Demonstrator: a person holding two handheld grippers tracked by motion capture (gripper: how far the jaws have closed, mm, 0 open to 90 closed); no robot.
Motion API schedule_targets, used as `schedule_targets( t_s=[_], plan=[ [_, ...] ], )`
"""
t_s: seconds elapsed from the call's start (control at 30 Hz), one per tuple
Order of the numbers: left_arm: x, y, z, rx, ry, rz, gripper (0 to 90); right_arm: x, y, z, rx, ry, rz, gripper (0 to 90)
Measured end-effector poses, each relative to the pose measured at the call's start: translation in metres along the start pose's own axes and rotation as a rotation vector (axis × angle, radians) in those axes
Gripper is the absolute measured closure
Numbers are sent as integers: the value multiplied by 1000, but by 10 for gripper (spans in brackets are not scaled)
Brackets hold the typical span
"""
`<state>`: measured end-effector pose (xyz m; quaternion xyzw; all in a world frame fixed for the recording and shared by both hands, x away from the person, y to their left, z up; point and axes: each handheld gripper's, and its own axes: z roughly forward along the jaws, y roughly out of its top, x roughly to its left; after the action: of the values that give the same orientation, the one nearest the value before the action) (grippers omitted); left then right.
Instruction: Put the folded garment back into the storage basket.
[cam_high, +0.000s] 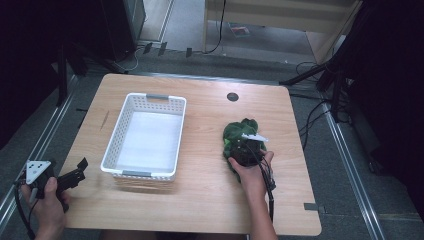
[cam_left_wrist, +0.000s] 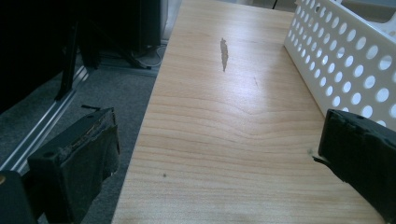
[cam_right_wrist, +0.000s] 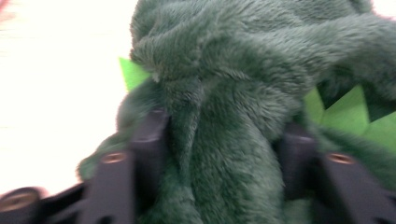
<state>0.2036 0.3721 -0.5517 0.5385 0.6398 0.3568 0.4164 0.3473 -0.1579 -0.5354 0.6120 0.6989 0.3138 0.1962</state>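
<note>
Two grippers: the right gripper clamps a green plush; the left gripper gapes empty beside the basket.

"Can you read any words here?"

"No. I looked on the white basket, and it has holes but no letters."

"What about the green fuzzy toy?"

"It has a small white tag, but the tag is too tiny to read."

"And the wood table?"

"It has a dark mark, which is a stain and not a word or a number."
</note>
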Motion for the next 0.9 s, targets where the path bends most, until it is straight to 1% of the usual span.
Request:
schedule_targets(
  t_s=[0.03,0.07,0.17,0.23,0.27,0.3,0.33,0.4,0.53,0.6,0.7,0.73,0.8,0.87,0.9],
  plan=[
    [0,0,0,0,0,0,0,0,0,-1,2,15,17,622],
    [0,0,0,0,0,-2,0,0,0,-1,4,16,32,664],
    [1,0,0,2,-3,-7,0,0,0,-2,5,17,56,727],
    [1,0,0,2,-5,-10,0,1,-1,-3,-14,8,68,747],
    [1,0,0,2,-5,-10,0,1,-1,-3,-14,8,68,747],
    [1,0,0,2,-5,-12,0,4,-1,-7,-31,-1,55,759],
    [1,0,0,5,-4,-12,0,5,0,-9,-47,1,52,762],
    [1,0,1,9,-3,-10,0,7,3,-14,-63,2,56,765],
    [1,0,1,12,-2,-10,0,15,15,-28,-104,6,40,766],
    [1,1,1,12,-1,-10,0,19,22,-35,-115,7,35,766],
    [1,0,1,11,0,-7,0,25,31,-45,-130,16,41,766],
    [1,0,1,11,0,-7,0,25,31,-45,-130,16,41,766],
    [1,0,1,9,0,-5,0,31,38,-52,-146,24,33,766],
    [1,0,1,8,0,-4,0,33,40,-55,-148,27,36,766],
    [0,0,1,7,-1,-4,0,38,44,-59,-153,38,35,766]
  ],
)
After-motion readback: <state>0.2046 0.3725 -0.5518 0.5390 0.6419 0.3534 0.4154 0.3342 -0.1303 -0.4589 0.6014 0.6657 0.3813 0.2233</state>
